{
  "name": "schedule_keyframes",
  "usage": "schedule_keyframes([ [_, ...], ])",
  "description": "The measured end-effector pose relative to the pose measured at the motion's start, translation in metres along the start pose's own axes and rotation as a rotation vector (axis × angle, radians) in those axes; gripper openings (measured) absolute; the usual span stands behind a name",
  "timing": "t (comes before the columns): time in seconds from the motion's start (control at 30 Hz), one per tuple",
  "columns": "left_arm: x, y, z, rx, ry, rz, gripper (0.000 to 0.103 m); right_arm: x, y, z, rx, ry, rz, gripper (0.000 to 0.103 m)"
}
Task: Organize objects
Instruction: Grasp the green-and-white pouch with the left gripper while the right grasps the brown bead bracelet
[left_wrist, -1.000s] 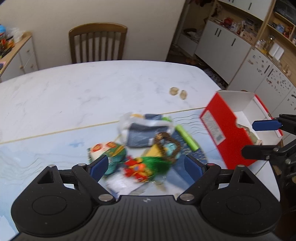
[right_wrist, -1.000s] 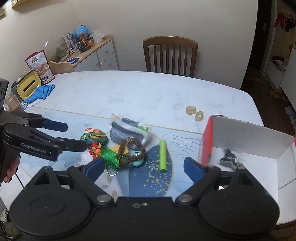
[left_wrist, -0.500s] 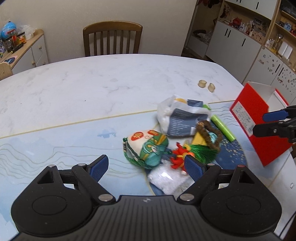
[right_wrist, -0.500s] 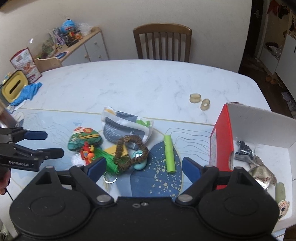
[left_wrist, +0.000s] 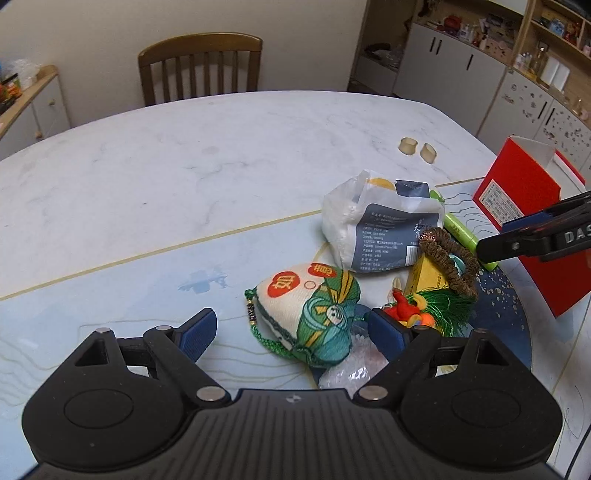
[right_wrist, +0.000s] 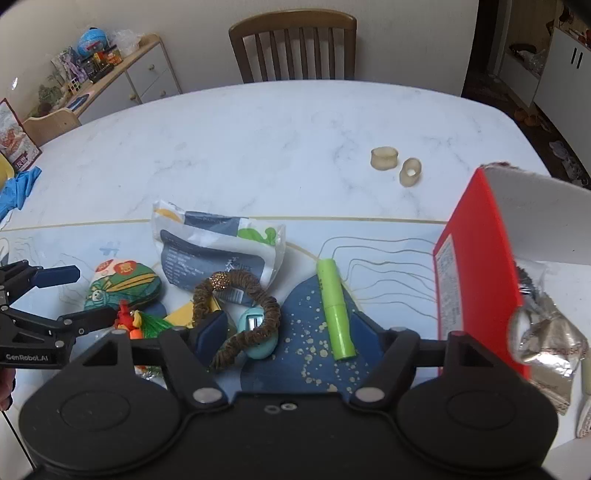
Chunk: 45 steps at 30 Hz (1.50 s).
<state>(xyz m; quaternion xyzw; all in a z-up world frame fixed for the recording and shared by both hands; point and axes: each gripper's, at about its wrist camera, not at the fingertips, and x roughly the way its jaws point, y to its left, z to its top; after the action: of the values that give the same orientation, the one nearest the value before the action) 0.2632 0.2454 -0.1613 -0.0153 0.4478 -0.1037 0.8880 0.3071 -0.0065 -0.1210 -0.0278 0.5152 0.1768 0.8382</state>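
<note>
A pile of small things lies on the blue mat. A green and white pouch (left_wrist: 310, 314) lies between the open fingers of my left gripper (left_wrist: 291, 328). Beside it are a red and green tassel toy (left_wrist: 428, 314), a brown braided ring (right_wrist: 240, 306), a white and grey packet (right_wrist: 218, 247), a teal oval gadget (right_wrist: 258, 332) and a green tube (right_wrist: 334, 314). My right gripper (right_wrist: 291, 328) is open and empty, low over the ring and tube. A red and white box (right_wrist: 476, 273) at the right holds foil wrappers (right_wrist: 546, 343).
Two beige rings (right_wrist: 395, 166) lie on the marble table (right_wrist: 258, 147) beyond the mat. A wooden chair (right_wrist: 295, 44) stands at the far side. A sideboard with clutter (right_wrist: 110, 66) is at the left, white cabinets (left_wrist: 461, 70) at the right.
My left gripper has moved left and closed in on the green and white pouch. My right gripper has dropped lower and nearer to the ring and tube.
</note>
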Motion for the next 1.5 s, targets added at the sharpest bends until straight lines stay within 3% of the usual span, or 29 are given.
schedule_keyframes([
  [0.53,0.018,0.008,0.005,-0.039,-0.016,-0.089,0.088,0.033,0.010,0.006,-0.032,0.041,0.033,0.039],
  [0.7,0.018,0.010,0.006,-0.062,-0.013,-0.109,0.062,0.033,0.011,0.005,-0.017,0.038,0.056,0.027],
  [0.9,0.015,0.012,0.007,-0.079,-0.018,-0.117,0.056,0.028,0.013,0.004,-0.010,0.016,0.058,0.015],
  [1.07,0.009,0.011,0.010,-0.087,-0.025,-0.107,0.054,0.020,0.014,0.004,-0.004,-0.010,0.058,0.009],
  [1.5,-0.032,0.005,0.024,-0.121,-0.054,-0.124,0.054,-0.035,0.020,0.002,0.013,-0.108,0.111,0.008],
])
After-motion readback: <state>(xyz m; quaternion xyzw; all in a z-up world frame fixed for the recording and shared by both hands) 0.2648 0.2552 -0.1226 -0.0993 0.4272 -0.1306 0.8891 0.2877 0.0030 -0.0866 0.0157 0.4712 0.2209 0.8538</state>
